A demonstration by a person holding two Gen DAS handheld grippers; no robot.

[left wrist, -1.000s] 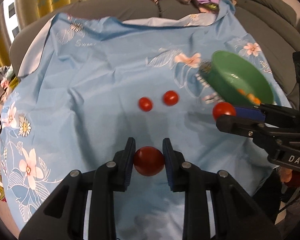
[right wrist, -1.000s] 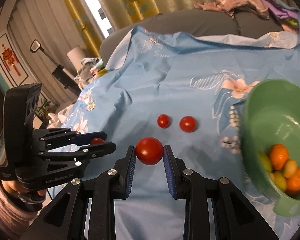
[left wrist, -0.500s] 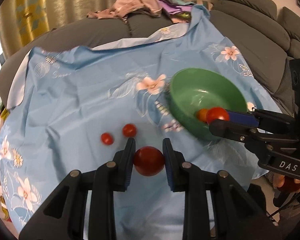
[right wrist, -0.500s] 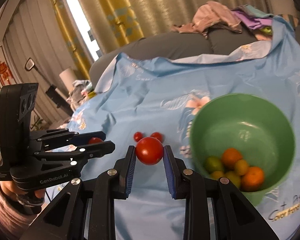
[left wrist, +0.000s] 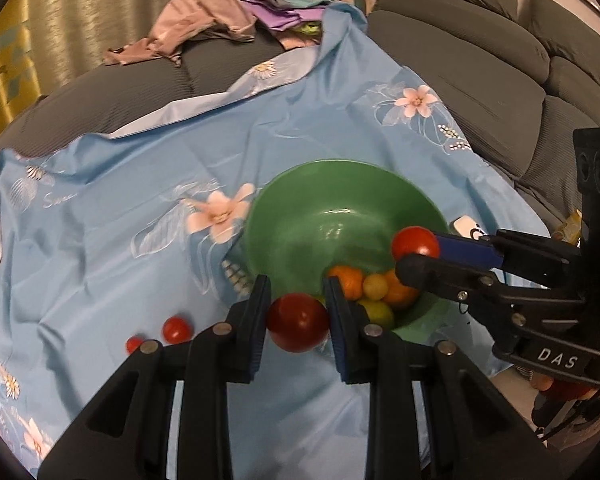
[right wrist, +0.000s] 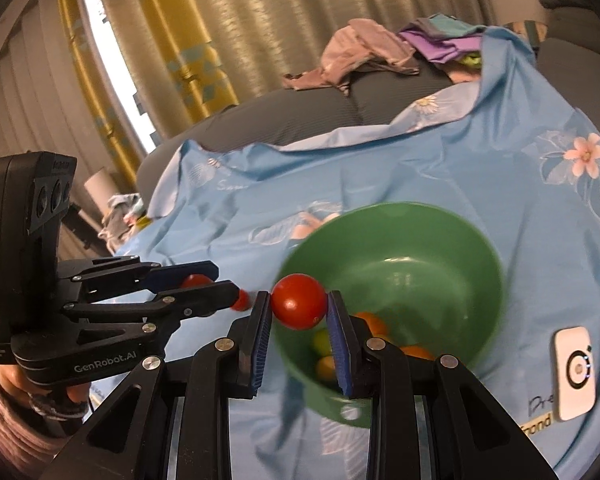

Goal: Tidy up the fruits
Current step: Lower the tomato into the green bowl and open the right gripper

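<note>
Left tool (left wrist: 298,322) is clenched on a red tomato (left wrist: 298,322), pads pressing both sides. It sits at the near rim of the green bowl (left wrist: 300,216), the tomato partly over the rim edge.

Right tool (right wrist: 299,307) is clenched on a second tomato (right wrist: 299,307), held above the bowl's left rim in the right wrist view. From the left wrist view the same tool comes in from the right, its tomato hanging over the bowl's inside.

Bowl stands on a blue floral cloth (left wrist: 120,240) spread over a grey sofa (left wrist: 480,80). Inside the bowl, bunched at the near side: small orange fruits (left wrist: 350,280), a yellow fruit (left wrist: 375,286) and a yellow-green fruit (left wrist: 376,312). Exact count is hard to tell, the tools cover part of the pile.

Two small tomatoes (left wrist: 176,329) lie loose on the cloth left of the bowl, close together, well apart from the rim. In the right wrist view only one shows, peeking out beside the left tool's finger.

A white device (right wrist: 575,372) with a black ring mark lies flat on the cloth right of the bowl, near but not touching. A heap of clothes (left wrist: 204,20), pink and purple, sits on the sofa back beyond the cloth. Curtains (right wrist: 228,40) hang behind the sofa.

A hand (right wrist: 4,384) with a pinkish sleeve grips the left tool's handle at the lower left of the right wrist view.
</note>
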